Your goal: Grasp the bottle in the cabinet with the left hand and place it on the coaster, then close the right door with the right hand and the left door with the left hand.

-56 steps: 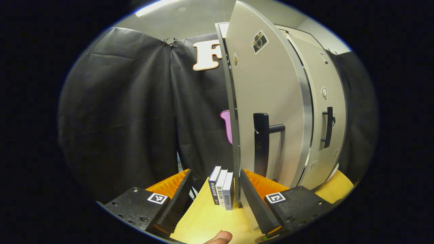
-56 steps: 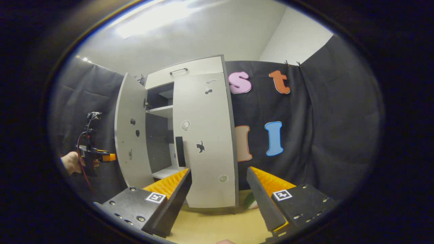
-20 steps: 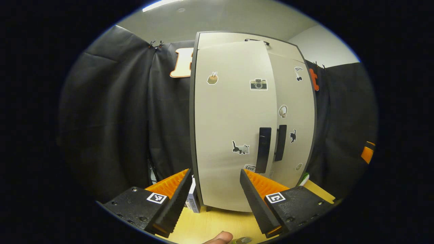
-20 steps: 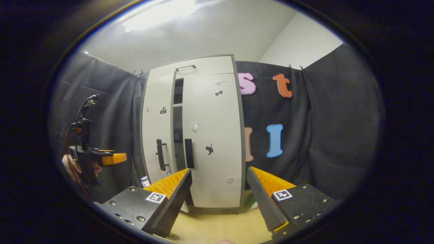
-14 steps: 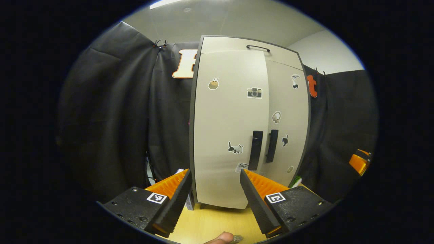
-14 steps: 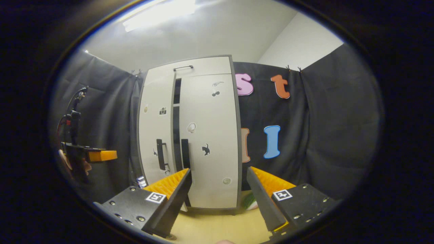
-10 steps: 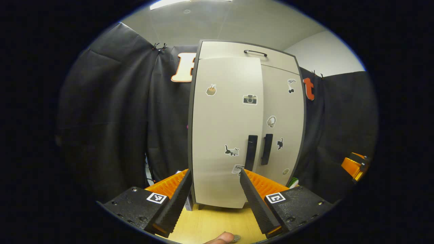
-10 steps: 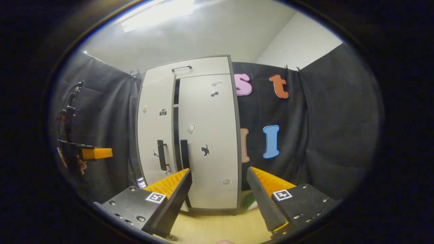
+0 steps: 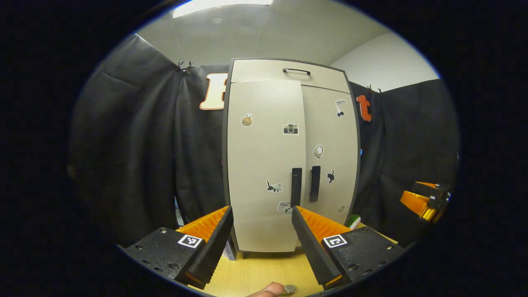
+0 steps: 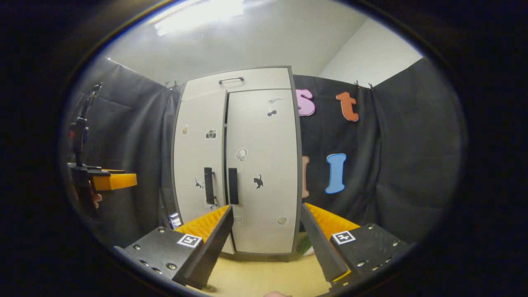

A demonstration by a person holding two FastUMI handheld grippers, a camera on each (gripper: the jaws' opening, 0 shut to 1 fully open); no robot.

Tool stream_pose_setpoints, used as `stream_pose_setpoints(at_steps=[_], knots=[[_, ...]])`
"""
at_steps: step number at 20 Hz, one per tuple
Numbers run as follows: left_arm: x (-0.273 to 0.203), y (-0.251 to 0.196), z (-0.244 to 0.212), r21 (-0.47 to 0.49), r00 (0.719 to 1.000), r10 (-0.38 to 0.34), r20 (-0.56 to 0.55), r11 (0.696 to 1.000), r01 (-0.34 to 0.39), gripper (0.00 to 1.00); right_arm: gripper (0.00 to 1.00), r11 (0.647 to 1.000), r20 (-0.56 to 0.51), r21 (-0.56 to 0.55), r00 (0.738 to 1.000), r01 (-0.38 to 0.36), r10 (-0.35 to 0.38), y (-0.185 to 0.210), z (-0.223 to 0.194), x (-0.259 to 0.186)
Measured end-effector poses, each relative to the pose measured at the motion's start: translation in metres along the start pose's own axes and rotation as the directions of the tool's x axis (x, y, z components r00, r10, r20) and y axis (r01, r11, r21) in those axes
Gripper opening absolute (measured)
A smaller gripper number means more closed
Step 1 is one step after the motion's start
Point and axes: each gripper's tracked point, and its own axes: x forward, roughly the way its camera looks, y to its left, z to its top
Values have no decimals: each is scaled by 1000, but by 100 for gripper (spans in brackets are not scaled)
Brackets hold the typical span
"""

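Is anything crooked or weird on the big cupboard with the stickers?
Nothing stands out. The pale grey two-door cabinet stands upright on the yellow wooden table, with its left door and right door both shut and their black handles side by side. Nothing looks spilled or broken. Both grippers hang back from it, open and empty.
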Motion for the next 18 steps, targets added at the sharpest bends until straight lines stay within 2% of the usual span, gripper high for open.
stream_pose_setpoints(at_steps=[2, 3, 11, 12, 13, 18], knots=[[-1, -1, -7, 7, 1000, -4, -14, 1000, 4, 88, 99, 1000, -3, -6, 1000, -13, 13, 5, -2, 0], [-2, -1, -9, 9, 1000, -3, -19, 1000, 3, 91, 99, 1000, -7, -7, 1000, -21, 21, 8, -4, 0], [2, -1, -19, -9, 999, -19, -38, 1000, 19, 91, 99, 997, 6, -25, 998, -69, 69, 25, -5, -4], [3, -1, -19, -14, 999, -20, -38, 1000, 20, 89, 99, 998, 11, -21, 998, -67, 68, 25, -4, -4], [3, -1, -21, -16, 999, -21, -40, 1000, 20, 91, 99, 998, 13, -18, 998, -63, 63, 23, -3, -3], [8, -6, -23, -15, 998, -34, -43, 999, 33, 91, 99, 999, 11, -8, 999, -42, 42, 19, -3, 3]])
